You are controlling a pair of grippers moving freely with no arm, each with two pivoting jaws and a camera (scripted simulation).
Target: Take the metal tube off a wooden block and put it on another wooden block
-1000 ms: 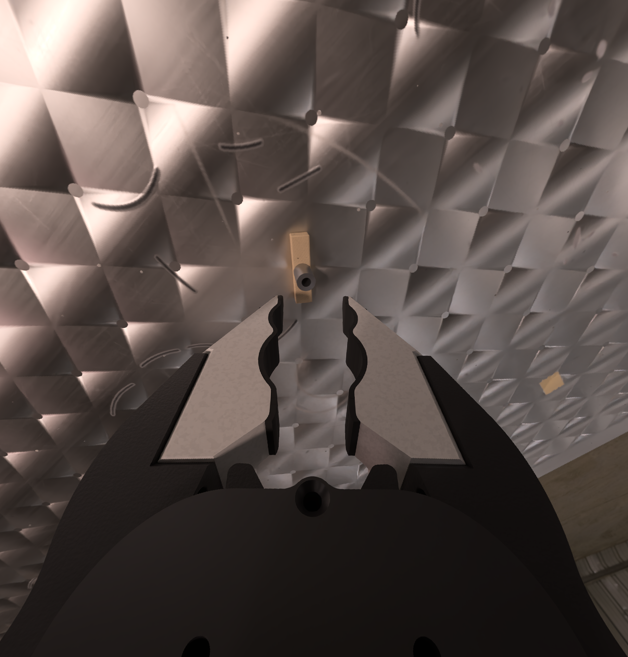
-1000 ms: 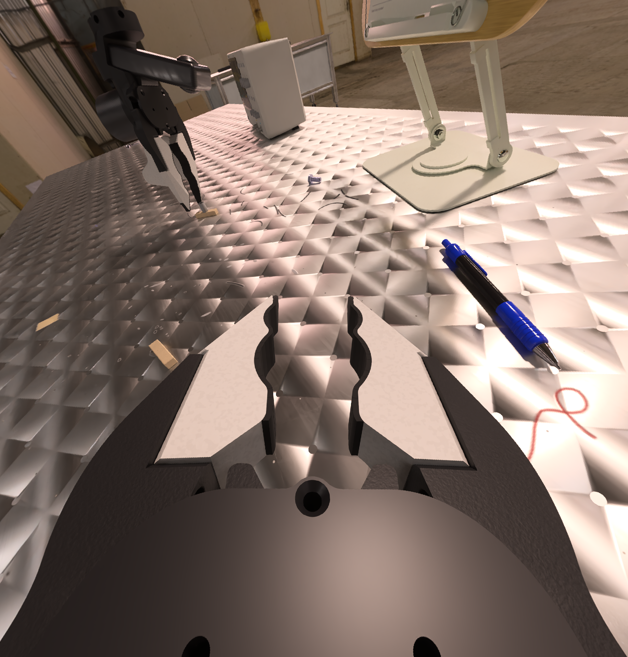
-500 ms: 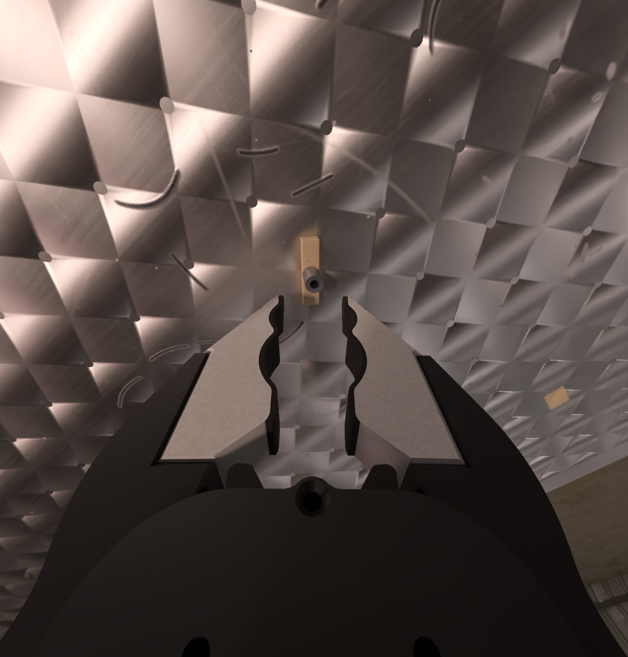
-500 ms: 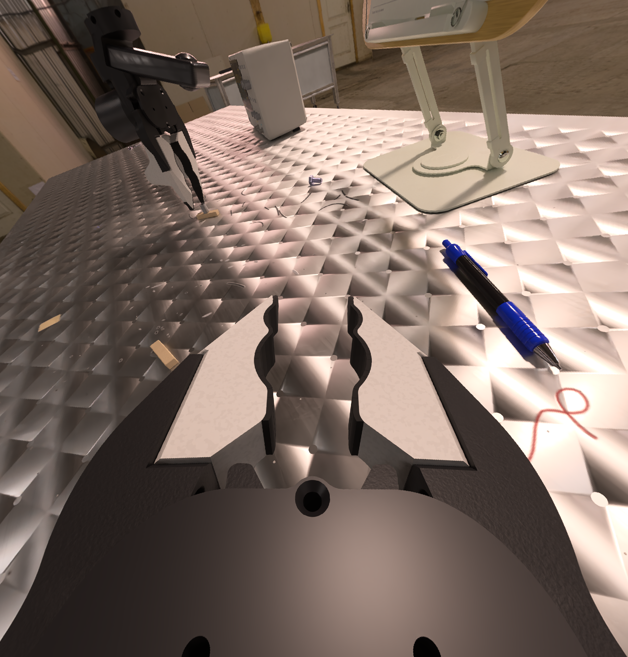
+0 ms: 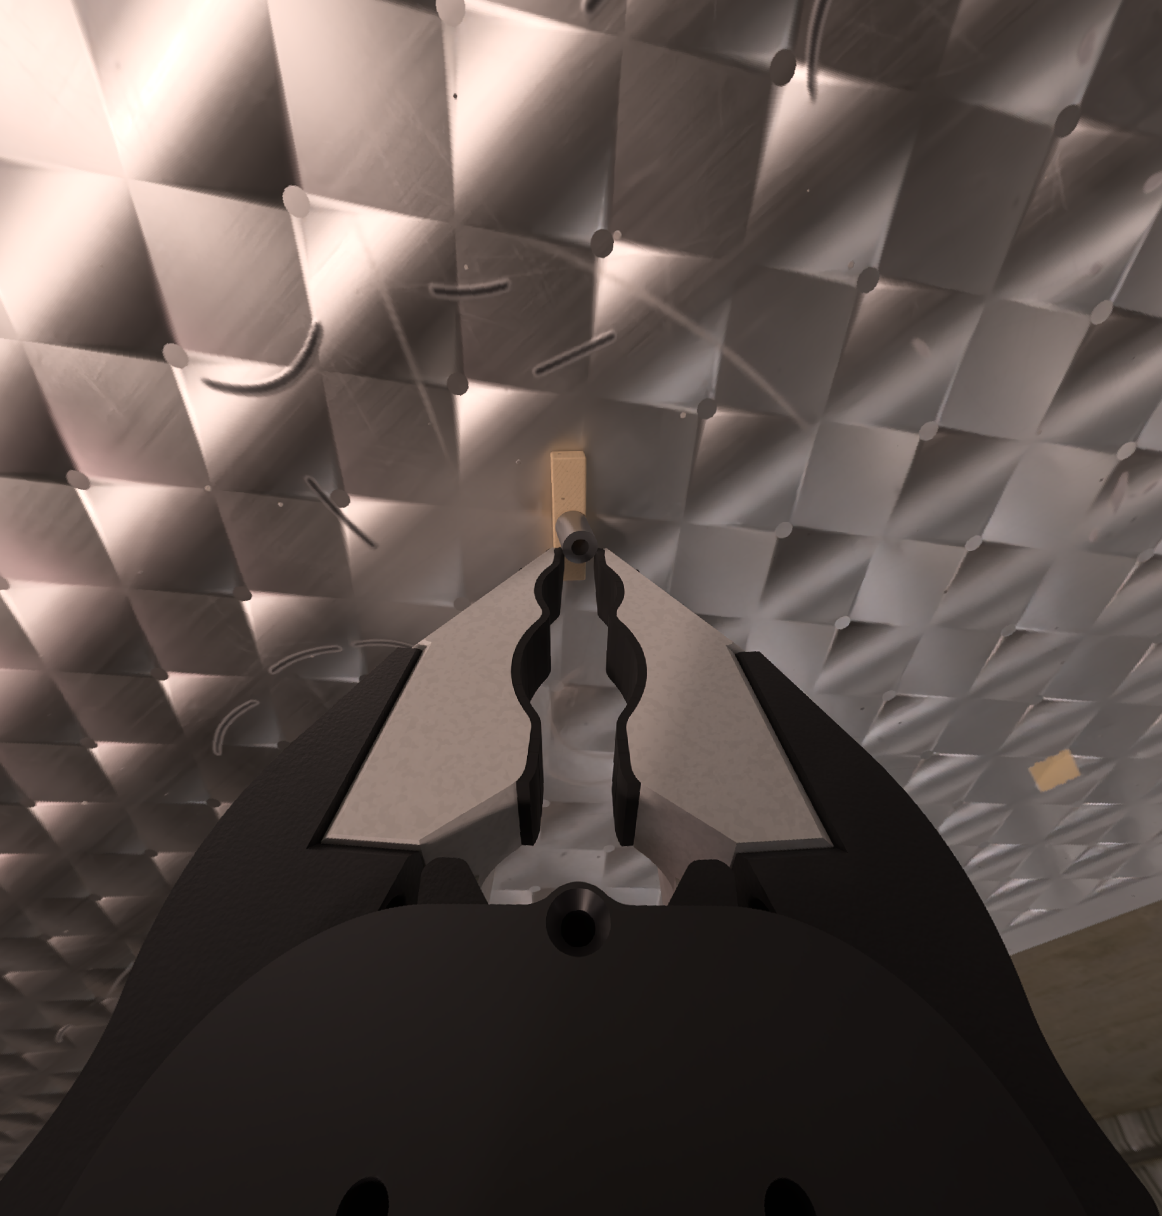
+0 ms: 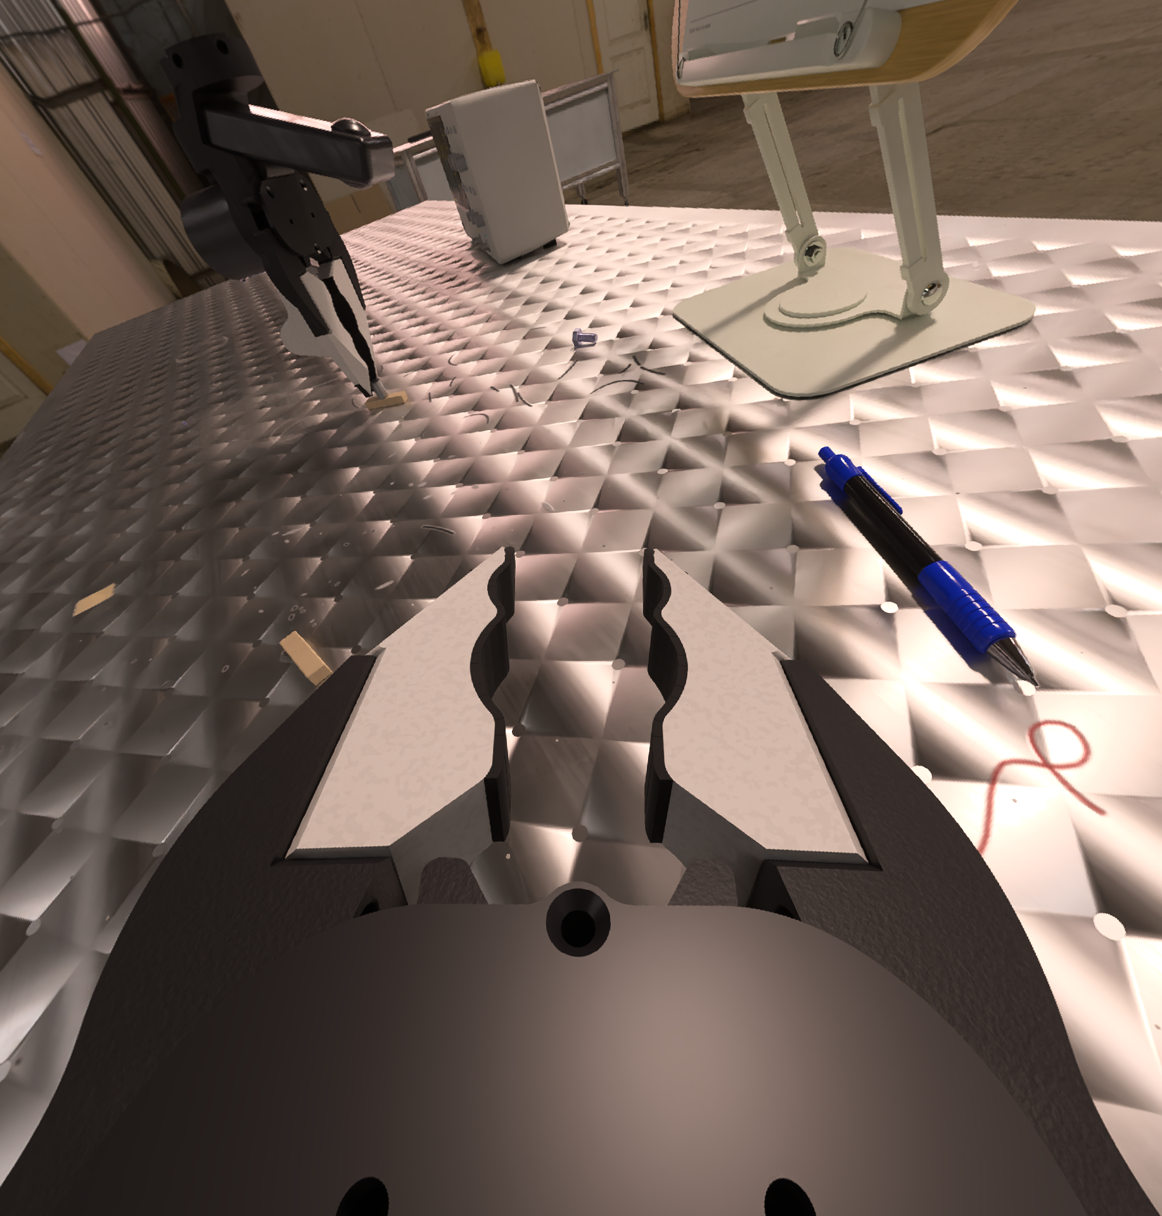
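On my left wrist cam, the left gripper (image 5: 579, 559) is pointing down at the shiny quilted metal table (image 5: 170, 197), and its fingers have pinched in on the metal tube (image 5: 576, 534). The tips sit right against both sides of the tube's open end, with only the tube's width between them. The tube stands on end on the wooden block (image 5: 568, 490), a pale narrow strip lying flat on the table. Can't tell from here if the tube has lifted clear of the block or is touching it. Some dark curly shavings (image 5: 262, 378) are scattered up and to the left of the block, and off to the right, well apart, there's a second wooden block (image 5: 1052, 771).

Right wrist cam, going left to right: two more pale blocks near my left edge, one flat piece (image 6: 94, 599) and one chunk (image 6: 306, 657) just beside my finger. Farther back the left gripper (image 6: 371, 388) shows up tilted down, tips at the block (image 6: 389, 399); the tube is too small to make out there. My right gripper (image 6: 577, 559) hovers above the table with its fingers spread wide and nothing between them. Behind it is a white box (image 6: 506, 171), then a cream stand (image 6: 855, 309), a blue and black pen (image 6: 920, 559), and a red squiggle of string (image 6: 1046, 770) at the far right.
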